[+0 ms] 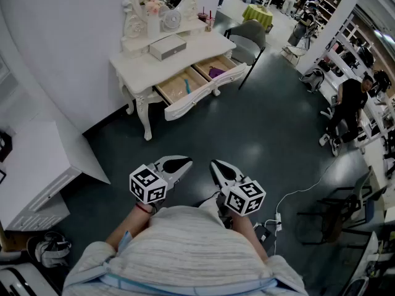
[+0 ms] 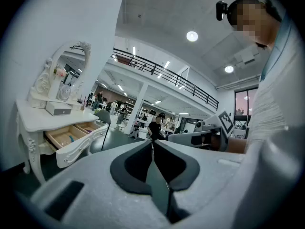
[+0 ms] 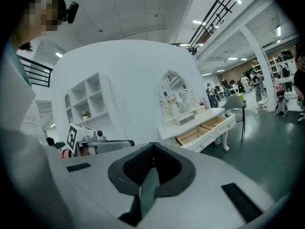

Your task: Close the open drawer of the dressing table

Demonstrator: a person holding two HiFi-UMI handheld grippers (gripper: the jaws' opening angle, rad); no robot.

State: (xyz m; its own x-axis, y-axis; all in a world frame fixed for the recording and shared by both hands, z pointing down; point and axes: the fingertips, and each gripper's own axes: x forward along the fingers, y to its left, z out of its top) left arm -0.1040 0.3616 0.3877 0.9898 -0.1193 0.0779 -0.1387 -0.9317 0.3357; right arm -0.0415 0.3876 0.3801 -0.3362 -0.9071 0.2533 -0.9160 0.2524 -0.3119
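The white dressing table (image 1: 143, 66) stands against the far wall with an oval mirror on top. Both of its drawers are pulled out: the left drawer (image 1: 185, 90) holds a blue item, the right drawer (image 1: 220, 70) a purple one. It also shows small in the left gripper view, dressing table (image 2: 42, 120), and in the right gripper view, dressing table (image 3: 200, 122). My left gripper (image 1: 183, 163) and right gripper (image 1: 216, 164) hover close to my body, far from the table. Both are shut and hold nothing, left gripper (image 2: 152, 143), right gripper (image 3: 152, 146).
A grey chair (image 1: 250, 39) stands right of the table. A grey box (image 1: 166, 47) and small ornaments sit on the tabletop. A low white cabinet (image 1: 37, 165) is at my left. A cable with a power strip (image 1: 278, 217) lies on the dark floor. A person in black (image 1: 349, 100) sits at the right.
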